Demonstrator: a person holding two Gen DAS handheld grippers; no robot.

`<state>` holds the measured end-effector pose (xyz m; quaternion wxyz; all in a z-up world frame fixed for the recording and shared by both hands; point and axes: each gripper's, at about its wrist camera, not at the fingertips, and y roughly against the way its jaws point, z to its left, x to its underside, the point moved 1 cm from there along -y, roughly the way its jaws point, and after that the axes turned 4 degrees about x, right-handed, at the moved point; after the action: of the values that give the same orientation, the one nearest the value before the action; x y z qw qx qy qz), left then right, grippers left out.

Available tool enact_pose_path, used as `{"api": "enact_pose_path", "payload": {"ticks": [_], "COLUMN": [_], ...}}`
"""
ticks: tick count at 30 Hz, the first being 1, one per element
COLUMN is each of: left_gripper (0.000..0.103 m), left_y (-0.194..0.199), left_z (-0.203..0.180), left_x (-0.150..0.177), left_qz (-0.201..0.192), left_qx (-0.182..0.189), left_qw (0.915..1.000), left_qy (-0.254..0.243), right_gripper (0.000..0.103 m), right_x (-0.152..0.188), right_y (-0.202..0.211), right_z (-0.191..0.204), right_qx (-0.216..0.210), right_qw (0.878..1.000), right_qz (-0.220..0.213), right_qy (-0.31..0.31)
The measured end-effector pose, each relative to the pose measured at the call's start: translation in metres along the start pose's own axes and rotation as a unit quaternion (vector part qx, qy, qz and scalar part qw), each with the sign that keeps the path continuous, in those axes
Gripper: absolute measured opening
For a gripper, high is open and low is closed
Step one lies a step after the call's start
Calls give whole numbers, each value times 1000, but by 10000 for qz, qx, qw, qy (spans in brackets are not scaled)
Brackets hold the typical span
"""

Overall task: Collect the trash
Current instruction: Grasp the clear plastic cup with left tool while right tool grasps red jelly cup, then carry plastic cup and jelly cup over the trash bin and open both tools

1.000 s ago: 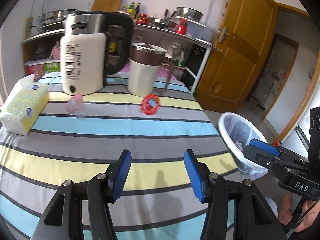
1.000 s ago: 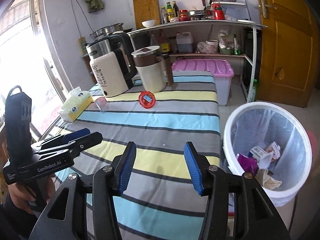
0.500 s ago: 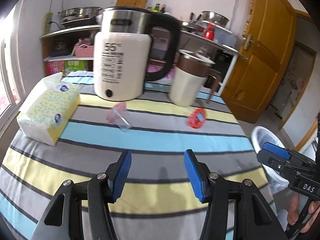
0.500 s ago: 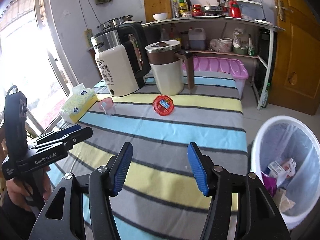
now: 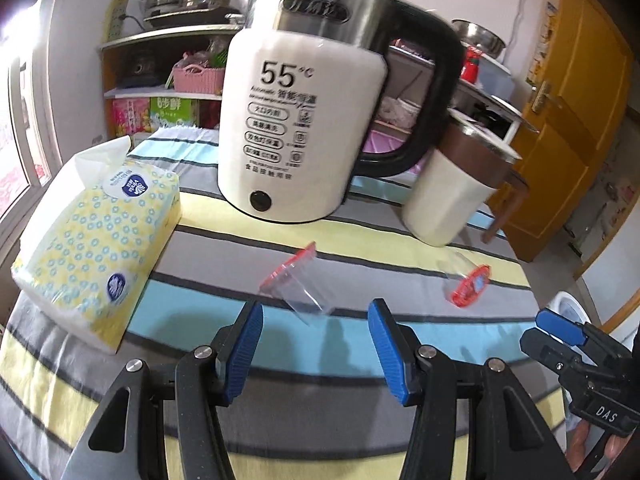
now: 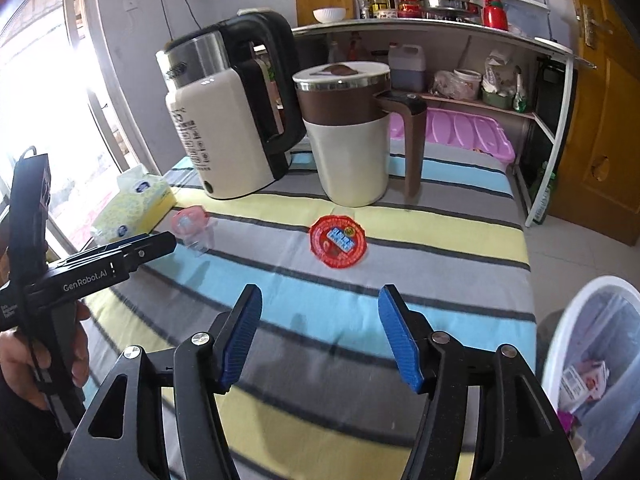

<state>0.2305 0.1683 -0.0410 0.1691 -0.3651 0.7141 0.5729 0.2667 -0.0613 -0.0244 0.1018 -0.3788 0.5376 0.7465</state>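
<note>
Left view: the left gripper point(image 5: 315, 344) holds its fingers apart with nothing between them, just short of a clear cup point(image 5: 296, 284) lying on the striped bench point(image 5: 360, 344); a red lid point(image 5: 470, 286) lies to its right, kettle point(image 5: 296, 120) behind. It has closed in on the cup since a second ago

Right view: the right gripper point(image 6: 320, 332), fingers opening and empty, faces the lid point(image 6: 338, 241); only here the bin point(image 6: 592, 364) shows trash inside

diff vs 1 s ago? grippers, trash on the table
Both grippers moved in over the table: left gripper toward the clear pink-rimmed cup, right gripper toward the red-lidded cup, its jaws opening. Nothing grasped or released. Both cups, kettle and bin unmoved.
</note>
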Motion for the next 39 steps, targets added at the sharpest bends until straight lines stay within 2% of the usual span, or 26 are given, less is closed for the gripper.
{"api": "enact_pose_path", "payload": {"ticks": [12, 22, 23, 25, 27, 33, 39], "left_gripper": [55, 55, 55, 52, 47, 46, 46], "left_y": [-36, -58, -60, -60, -62, -55, -30], "left_z": [12, 13, 13, 12, 11, 6, -11], "left_x": [-24, -27, -27, -26, -27, -22, -14], "left_qz": [68, 213, 214, 179, 186, 125, -35], "left_qx": [-324, -315, -323, -355, -367, -394, -278], "left_qw": [9992, 9990, 9990, 9991, 9991, 9991, 9994], "left_qy": [223, 231, 203, 139, 93, -30, -190], "right_gripper": [61, 61, 61, 46, 46, 46, 46], "right_x": [-20, -30, -30, -30, -29, -26, -19], "right_y": [-42, -72, -73, -74, -74, -69, -49], "right_z": [-3, -4, -6, -7, -7, -10, -10], "right_qx": [74, 184, 190, 168, 168, 154, 78], "right_qw": [9999, 9993, 9992, 9991, 9990, 9990, 9994], "right_qz": [89, 306, 329, 345, 340, 318, 195], "right_qy": [-61, -96, -144, -195, -215, -265, -285]}}
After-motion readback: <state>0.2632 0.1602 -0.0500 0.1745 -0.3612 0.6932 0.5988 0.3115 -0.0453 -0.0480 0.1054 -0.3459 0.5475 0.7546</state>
